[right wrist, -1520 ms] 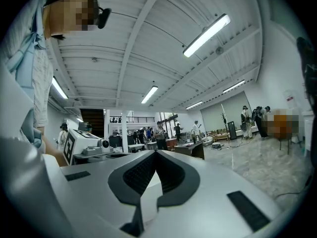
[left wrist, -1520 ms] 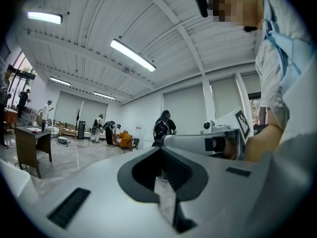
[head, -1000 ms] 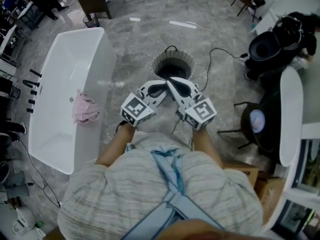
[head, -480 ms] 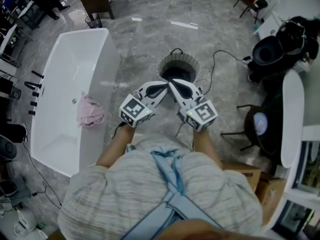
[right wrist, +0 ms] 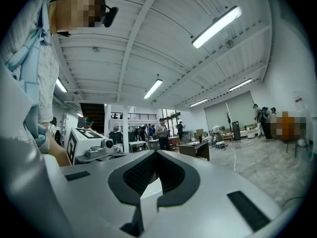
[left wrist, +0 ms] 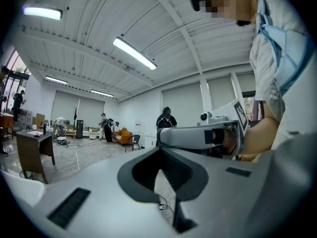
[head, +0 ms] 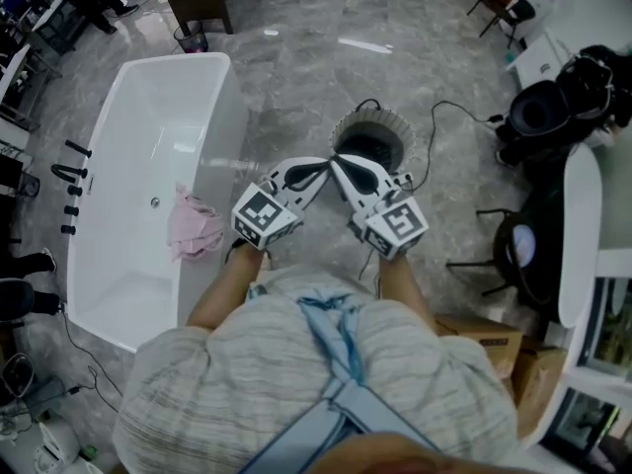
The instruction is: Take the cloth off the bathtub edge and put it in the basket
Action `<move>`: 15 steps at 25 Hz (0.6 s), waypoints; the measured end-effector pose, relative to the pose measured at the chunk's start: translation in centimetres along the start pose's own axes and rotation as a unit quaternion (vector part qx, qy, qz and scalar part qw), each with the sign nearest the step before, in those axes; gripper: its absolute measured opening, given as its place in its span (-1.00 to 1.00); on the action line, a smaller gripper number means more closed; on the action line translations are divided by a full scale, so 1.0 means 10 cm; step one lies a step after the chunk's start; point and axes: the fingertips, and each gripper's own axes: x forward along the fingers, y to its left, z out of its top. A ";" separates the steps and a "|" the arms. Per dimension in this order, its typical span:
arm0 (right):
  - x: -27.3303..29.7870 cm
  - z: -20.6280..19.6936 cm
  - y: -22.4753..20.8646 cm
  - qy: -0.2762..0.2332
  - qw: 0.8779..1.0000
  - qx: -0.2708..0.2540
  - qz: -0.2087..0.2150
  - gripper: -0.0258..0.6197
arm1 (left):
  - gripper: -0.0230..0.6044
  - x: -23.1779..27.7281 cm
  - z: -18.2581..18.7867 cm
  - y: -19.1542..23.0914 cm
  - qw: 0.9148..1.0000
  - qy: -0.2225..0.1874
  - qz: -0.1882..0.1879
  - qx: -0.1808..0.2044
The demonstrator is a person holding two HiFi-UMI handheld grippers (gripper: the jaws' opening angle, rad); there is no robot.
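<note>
A pink cloth point(head: 195, 227) lies crumpled over the right edge of the white bathtub point(head: 212, 117), at the left of the head view. The round basket point(head: 348, 126) stands on the floor, just beyond my gripper tips. My left gripper point(head: 318, 166) and right gripper point(head: 341, 164) are held level in front of the person's body, tips angled toward each other and nearly touching. Both are shut with nothing between the jaws. In the left gripper view the left gripper point(left wrist: 159, 152) points across the room; the right gripper point(right wrist: 155, 153) does too. The cloth lies left of the left gripper.
A black cable point(head: 434, 112) runs over the marble floor from the basket to the right. A black stool point(head: 518, 250), a white table point(head: 578, 225) and a cardboard box point(head: 484, 339) stand at the right. Black tap fittings point(head: 69, 171) stand left of the tub. People are far off.
In the head view the tub, cloth and basket have slid to the right and slightly down. Both grippers stay shut and together in front of the body.
</note>
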 end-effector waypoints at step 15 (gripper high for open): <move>1.23 -0.17 0.80 0.014 1.000 -0.002 0.003 -0.91 | -0.92 -1.16 -0.23 0.89 1.000 -0.003 0.005 -0.007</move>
